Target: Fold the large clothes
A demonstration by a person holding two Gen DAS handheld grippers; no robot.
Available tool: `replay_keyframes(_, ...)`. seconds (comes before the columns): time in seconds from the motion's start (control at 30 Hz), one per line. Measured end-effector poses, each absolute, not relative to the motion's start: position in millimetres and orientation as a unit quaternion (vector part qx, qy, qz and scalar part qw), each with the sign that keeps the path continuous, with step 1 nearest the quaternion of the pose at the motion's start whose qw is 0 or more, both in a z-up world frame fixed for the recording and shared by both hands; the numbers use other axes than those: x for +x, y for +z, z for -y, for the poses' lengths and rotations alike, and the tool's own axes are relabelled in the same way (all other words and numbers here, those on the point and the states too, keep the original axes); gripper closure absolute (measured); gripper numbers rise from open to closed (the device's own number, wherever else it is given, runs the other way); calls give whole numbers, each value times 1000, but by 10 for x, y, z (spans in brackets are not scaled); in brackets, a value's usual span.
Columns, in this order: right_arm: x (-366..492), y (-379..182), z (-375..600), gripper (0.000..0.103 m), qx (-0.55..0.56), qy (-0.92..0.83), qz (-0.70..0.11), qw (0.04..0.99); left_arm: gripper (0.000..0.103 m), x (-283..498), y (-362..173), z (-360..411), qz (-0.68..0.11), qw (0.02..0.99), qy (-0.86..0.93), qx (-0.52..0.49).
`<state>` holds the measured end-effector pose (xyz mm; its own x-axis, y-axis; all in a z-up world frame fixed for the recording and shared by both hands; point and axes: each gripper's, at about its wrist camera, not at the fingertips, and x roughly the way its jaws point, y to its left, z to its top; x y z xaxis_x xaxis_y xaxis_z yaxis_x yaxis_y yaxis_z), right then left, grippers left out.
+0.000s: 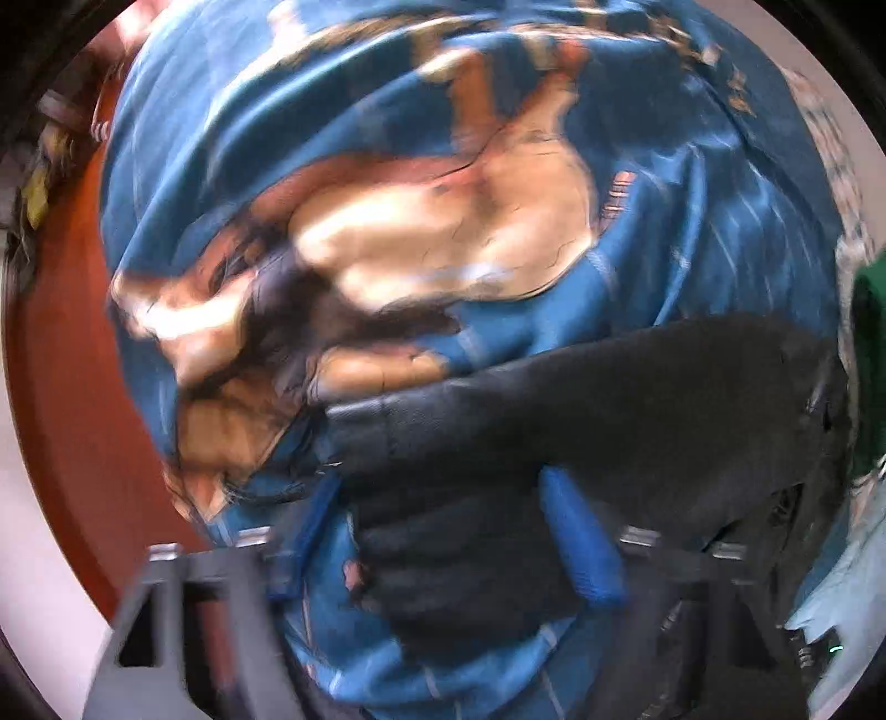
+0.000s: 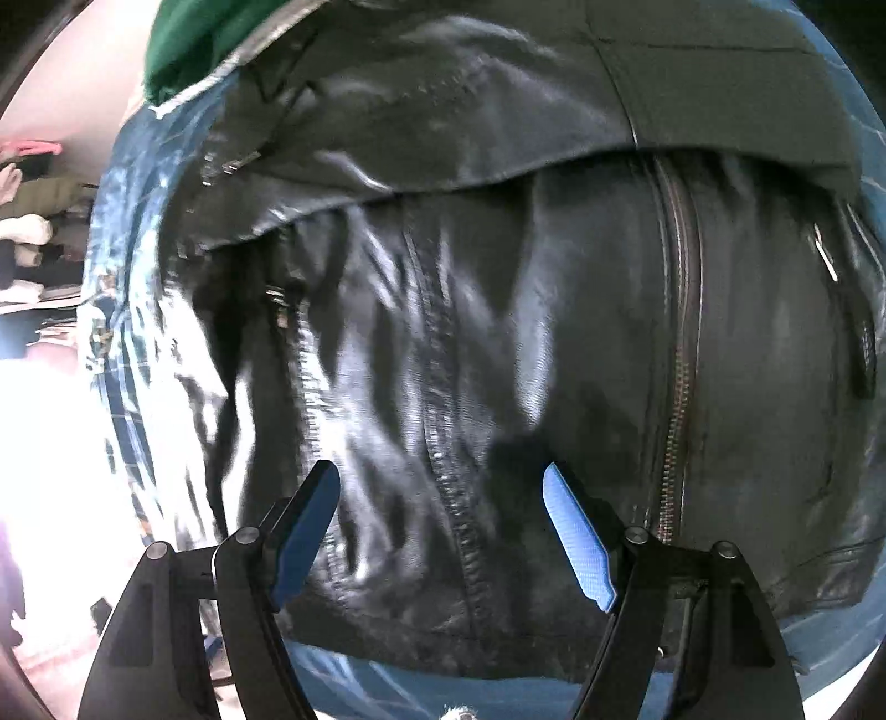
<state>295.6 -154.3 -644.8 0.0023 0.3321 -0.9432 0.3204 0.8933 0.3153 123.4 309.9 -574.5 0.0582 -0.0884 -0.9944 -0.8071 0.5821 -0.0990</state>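
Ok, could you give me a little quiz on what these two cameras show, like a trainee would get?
1. True or false: the right tongs are clamped shut on the black leather jacket.
2. The jacket lies on: A) bare wood, B) a blue printed blanket, C) a white towel.
3. What colour is the garment beyond the jacket's far corner, in the right wrist view?
Key: 1 false, they stand open above it; 2 B; 3 green.

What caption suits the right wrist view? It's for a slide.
Open right gripper poised over a black leather jacket on blue printed fabric.
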Motion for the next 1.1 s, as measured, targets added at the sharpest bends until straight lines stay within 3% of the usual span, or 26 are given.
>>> replay_keyframes(0.03,2935,-6453,1558,25,228,-1,-707,669,76,1295,-5697,-3080,-622,644,292,-335)
replay_keyframes(0.07,2920,-6457,1544,25,226,-8,-708,669,90,1381,-5589,-3072,-616,662,300,-305)
replay_keyframes(0.1,2949,-6454,1498,25,229,-12,-707,669,96,1449,-5507,-3085,-611,673,295,-294)
replay_keyframes(0.27,2889,-6340,1533,24,254,-10,-692,675,99,1949,-4986,-3515,-554,744,291,-235)
replay_keyframes(0.37,2842,-6297,1541,24,260,-6,-692,673,99,2154,-5008,-3895,-537,768,278,-211)
replay_keyframes(0.47,2785,-6265,1562,24,269,-5,-697,665,97,2289,-5117,-4172,-545,750,277,-252)
replay_keyframes(0.57,2715,-6192,1645,24,293,-3,-692,660,93,2074,-4933,-4108,-515,741,284,-323)
replay_keyframes(0.6,2727,-6175,1618,24,295,-3,-691,660,86,1964,-4903,-4074,-506,733,285,-353)
replay_keyframes(0.67,2712,-6136,1649,24,298,-8,-687,662,44,1782,-4954,-3939,-499,715,284,-399)
replay_keyframes(0.7,2725,-6132,1646,24,300,-9,-686,662,8,1675,-5043,-3849,-497,700,284,-427)
replay_keyframes(0.9,2731,-6172,1812,24,337,-26,-678,653,5,1432,-5798,-3438,-464,613,292,-569)
replay_keyframes(1.07,2845,-6119,1888,24,341,-32,-667,661,7,1764,-5884,-3457,-464,634,377,-490)
replay_keyframes(1.1,2875,-6108,1883,24,342,-32,-665,663,12,1842,-5830,-3492,-451,643,391,-480)
